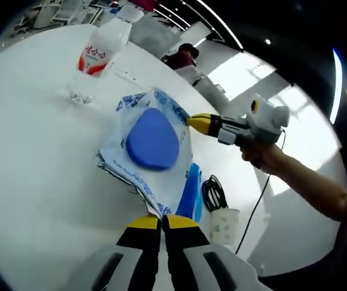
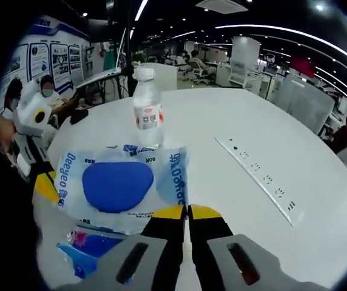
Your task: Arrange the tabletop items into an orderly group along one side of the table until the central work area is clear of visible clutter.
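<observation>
Left gripper (image 1: 161, 222): clenched on the pack's near edge.
Right gripper (image 2: 187, 212): pinching the opposite edge.
Pack (image 2: 122, 185): clear wrapper, blue pad inside, stretched between both grippers above the table (image 2: 270, 133).
Bottle (image 2: 147, 109): upright just beyond.
Cup (image 1: 224, 225): near the table's edge.

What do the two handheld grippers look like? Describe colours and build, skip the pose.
Left gripper has black jaws with yellow tips rising from light grey mounts. Right gripper matches: black jaws, yellow tips, grey base. From the left gripper view it shows a white-grey body with a yellow-ringed round lens. The person's forearm is bare, no sleeve visible.
</observation>
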Demonstrator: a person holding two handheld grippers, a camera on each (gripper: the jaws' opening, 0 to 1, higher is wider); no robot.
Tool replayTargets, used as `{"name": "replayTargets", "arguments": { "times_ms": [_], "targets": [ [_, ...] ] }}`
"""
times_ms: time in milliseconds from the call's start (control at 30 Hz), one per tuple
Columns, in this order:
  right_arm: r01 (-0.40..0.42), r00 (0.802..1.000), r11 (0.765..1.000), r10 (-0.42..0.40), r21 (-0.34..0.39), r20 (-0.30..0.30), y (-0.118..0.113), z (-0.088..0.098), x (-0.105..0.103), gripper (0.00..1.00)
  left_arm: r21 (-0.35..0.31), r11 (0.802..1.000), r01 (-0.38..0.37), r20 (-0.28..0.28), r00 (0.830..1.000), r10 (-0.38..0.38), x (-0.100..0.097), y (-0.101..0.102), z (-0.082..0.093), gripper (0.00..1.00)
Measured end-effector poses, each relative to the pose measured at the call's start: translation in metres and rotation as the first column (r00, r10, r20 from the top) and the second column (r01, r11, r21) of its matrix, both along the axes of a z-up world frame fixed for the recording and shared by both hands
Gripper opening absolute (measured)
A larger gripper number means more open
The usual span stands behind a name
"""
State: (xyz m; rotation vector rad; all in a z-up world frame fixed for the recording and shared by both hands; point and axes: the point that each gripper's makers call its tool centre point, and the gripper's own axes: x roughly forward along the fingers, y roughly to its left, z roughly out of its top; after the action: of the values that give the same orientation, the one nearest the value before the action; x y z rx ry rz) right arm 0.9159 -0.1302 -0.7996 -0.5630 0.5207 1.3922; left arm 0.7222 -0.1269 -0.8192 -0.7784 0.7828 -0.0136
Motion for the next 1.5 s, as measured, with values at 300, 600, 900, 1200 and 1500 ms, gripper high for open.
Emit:
{"name": "replayTargets", "arguments": {
  "times_ms": [300, 600, 900, 1200, 1500],
  "targets": [
    [0.125, 0.992, 0.992, -0.126, 0.031, 0.018, -0.03, 0.023, 0.008, 0.0, 0.033, 0.999, 0.035, 0.013, 0.999, -0.036, 0.013, 0.005, 0.009, 0.0],
    [0.259, 0.966, 0.965, -0.259, 0.049, 0.008, -0.066, 0.027, 0.02, 0.0, 0.071, 0.997, 0.041, 0.022, 0.999, -0.043, 0.041, 0.019, 0.02, 0.0],
    [0.337, 0.941, 0.939, -0.338, 0.068, -0.007, -0.091, 0.034, 0.02, 0.0, 0.108, 0.992, 0.066, 0.018, 0.997, -0.069, 0.066, 0.026, 0.025, 0.0],
    [0.429, 0.903, 0.898, -0.427, 0.095, -0.037, -0.105, 0.033, 0.025, 0.0, 0.128, 0.989, 0.075, 0.014, 0.997, -0.077, 0.09, 0.038, 0.018, 0.0],
    [0.498, 0.867, 0.86, -0.497, 0.105, -0.042, -0.114, 0.028, 0.024, 0.0, 0.183, 0.978, 0.098, 0.007, 0.995, -0.101, 0.107, 0.042, 0.009, 0.0]
  ]
}}
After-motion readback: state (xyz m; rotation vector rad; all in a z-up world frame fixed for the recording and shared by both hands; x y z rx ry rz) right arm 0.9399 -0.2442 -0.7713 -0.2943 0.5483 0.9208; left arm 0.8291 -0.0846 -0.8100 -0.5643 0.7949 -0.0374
